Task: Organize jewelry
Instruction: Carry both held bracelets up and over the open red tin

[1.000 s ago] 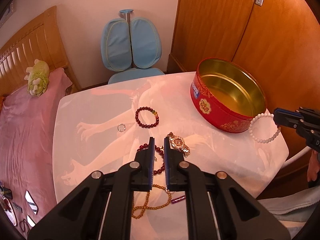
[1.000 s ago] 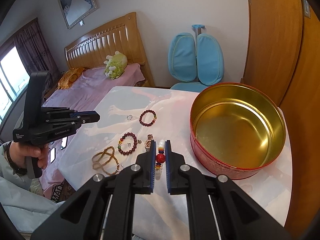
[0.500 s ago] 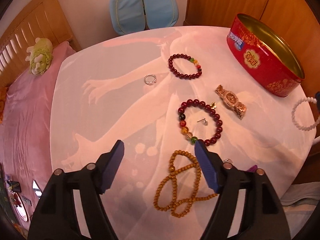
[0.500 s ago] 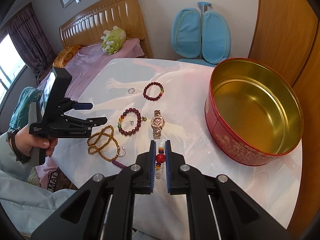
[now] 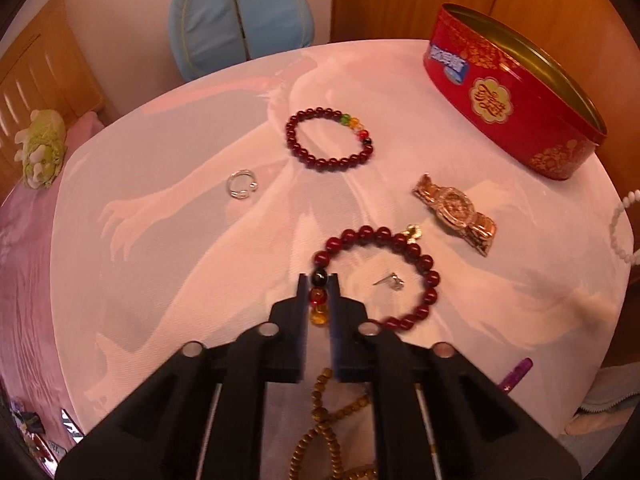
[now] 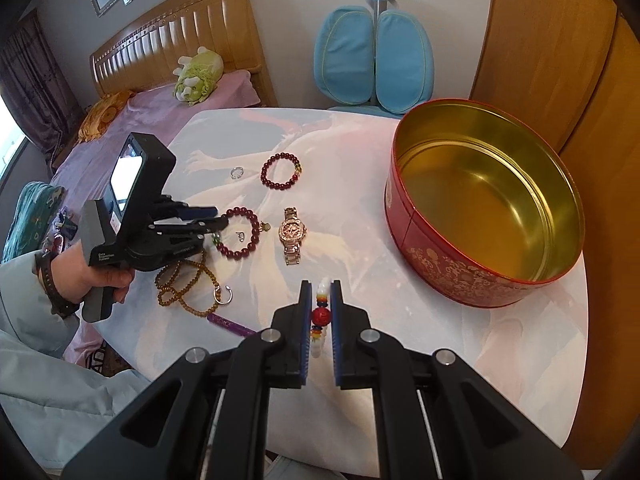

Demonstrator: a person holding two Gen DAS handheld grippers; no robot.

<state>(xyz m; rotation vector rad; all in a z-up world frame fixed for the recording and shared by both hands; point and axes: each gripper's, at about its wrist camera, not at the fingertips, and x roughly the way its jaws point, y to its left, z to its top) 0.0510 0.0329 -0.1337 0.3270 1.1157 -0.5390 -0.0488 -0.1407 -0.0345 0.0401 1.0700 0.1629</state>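
My right gripper (image 6: 318, 292) is pinching a white bead bracelet (image 6: 320, 312) above the near table (image 6: 420, 344); the open red tin (image 6: 492, 280) is sitting far right.

We saw the round white table (image 5: 168, 216) through two fisheye cameras, each mounted behind a gripper's black fingers and tilted steeply down. The left wrist view sat close over the table's near edge, facing the light blue padded chair (image 5: 240, 16) beyond it, with the round red metal tin (image 5: 508, 92) at far right. The right wrist view hung higher and farther back, beside the tin (image 6: 460, 264), facing the same chair (image 6: 376, 60). Both views shared the tin, the chair, the gold-toned wristwatch (image 5: 456, 212) (image 6: 293, 232) left of the tin, and the table (image 6: 400, 420).
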